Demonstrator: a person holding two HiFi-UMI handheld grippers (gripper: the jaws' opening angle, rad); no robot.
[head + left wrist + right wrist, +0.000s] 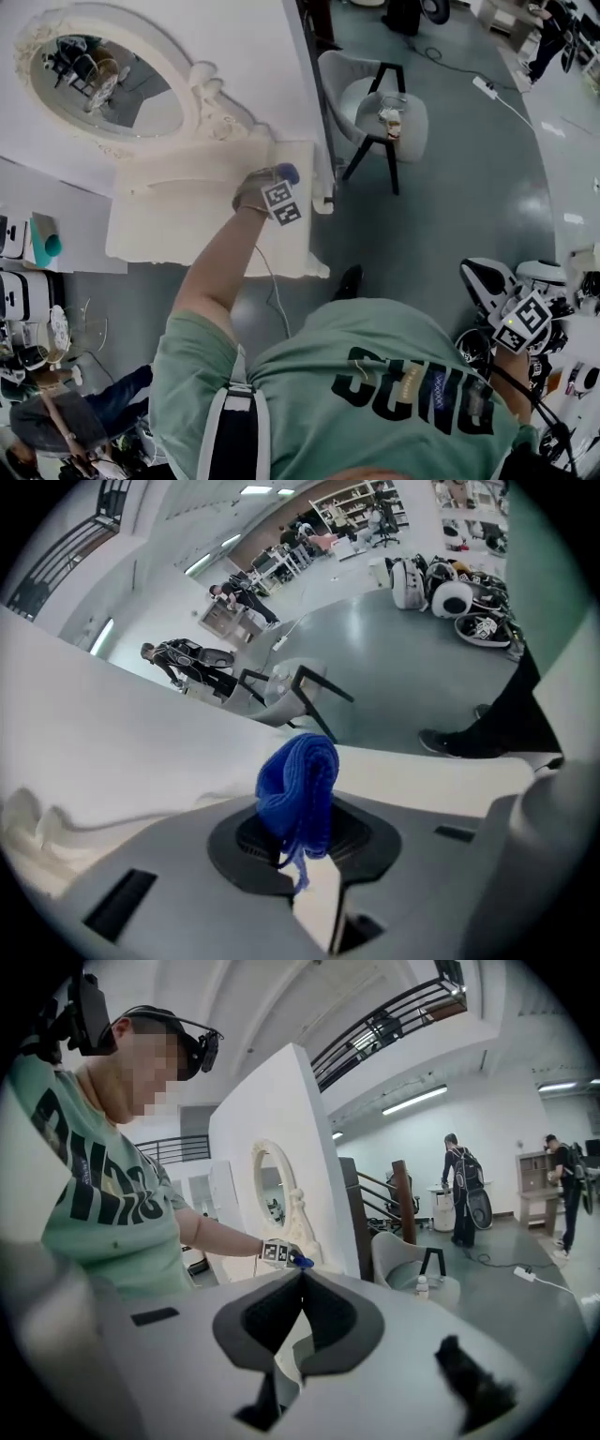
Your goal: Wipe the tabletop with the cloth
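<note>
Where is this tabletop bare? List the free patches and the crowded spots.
Free: the tabletop from the left claw, shut on the cloth, across to its other end, below the mirror. Crowded: the chair alongside holds a bottle.

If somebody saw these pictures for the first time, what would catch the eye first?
The bright blue cloth, pinched in the left tongs, stands out against the white dressing table. An ornate oval mirror is set in the white panel behind that table. The right tongs are shut and empty, held low at the person's right side.
</note>
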